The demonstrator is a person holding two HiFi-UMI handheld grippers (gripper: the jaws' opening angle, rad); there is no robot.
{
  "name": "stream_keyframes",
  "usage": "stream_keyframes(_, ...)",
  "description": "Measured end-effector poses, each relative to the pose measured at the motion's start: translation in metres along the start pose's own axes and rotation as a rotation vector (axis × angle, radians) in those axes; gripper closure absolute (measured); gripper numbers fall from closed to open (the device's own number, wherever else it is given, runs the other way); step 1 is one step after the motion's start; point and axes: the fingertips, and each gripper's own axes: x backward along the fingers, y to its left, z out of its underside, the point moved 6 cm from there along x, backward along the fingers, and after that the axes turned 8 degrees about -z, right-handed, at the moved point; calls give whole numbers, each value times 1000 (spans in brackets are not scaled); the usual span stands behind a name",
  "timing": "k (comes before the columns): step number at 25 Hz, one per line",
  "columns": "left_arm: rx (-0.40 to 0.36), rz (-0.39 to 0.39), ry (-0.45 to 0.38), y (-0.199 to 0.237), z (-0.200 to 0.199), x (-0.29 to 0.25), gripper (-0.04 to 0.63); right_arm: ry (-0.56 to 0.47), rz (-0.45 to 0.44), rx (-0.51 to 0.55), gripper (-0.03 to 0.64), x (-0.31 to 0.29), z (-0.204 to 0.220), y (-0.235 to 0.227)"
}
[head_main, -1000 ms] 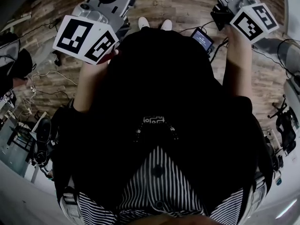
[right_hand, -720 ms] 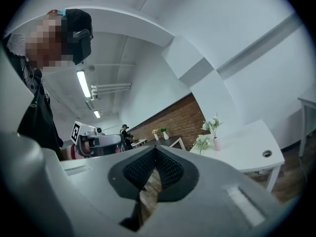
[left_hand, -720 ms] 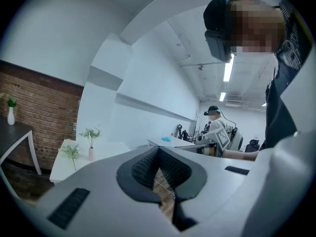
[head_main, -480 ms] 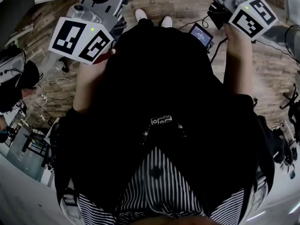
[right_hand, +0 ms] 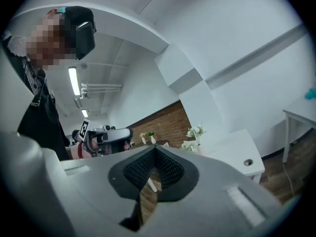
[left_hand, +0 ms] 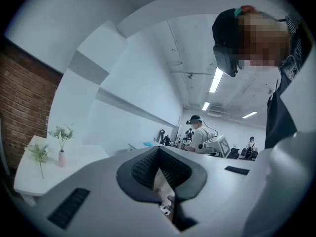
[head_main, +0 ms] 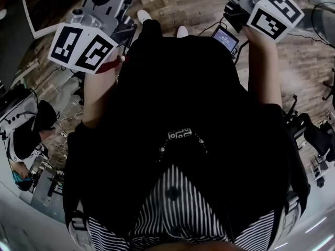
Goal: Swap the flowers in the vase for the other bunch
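Note:
A small pink vase [left_hand: 61,158] with white flowers [left_hand: 61,132] stands far off on a white table [left_hand: 27,179] by a brick wall. The other bunch [left_hand: 39,153], green-leaved, is beside it near the table's edge. The right gripper view shows the same white flowers [right_hand: 198,131] and the other bunch [right_hand: 187,145]. My left gripper [left_hand: 159,151] and right gripper [right_hand: 154,153] are both shut on nothing, held level at chest height, far from the table. Their marker cubes [head_main: 81,46] [head_main: 275,13] show in the head view.
Wooden floor [head_main: 178,4] lies below me with cables and gear at the left. Other people [left_hand: 200,132] work at desks in the distance. A second white table [right_hand: 301,110] stands at the right. Two small vases [right_hand: 147,138] sit by the brick wall.
In the head view the floor has swung round beneath me and a white table edge has come in at the upper left. Both grippers have drifted left, still shut.

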Motion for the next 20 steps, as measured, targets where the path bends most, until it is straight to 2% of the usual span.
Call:
stream_keyframes(3,-8,59,11,7,-3,-10,591,-4,41,3,614,-7,-7,-3)
stream_keyframes(7,-14,106,-5,40,-20,-28,591,-7,108,-7,614,-28,-24,-25)
stream_keyframes(12,-33,105,-22,95,-41,-37,591,-23,159,3,613,-72,-48,-48)
stream_keyframes(20,-46,120,-27,153,-63,-31,591,16,163,47,614,-145,-71,-60)
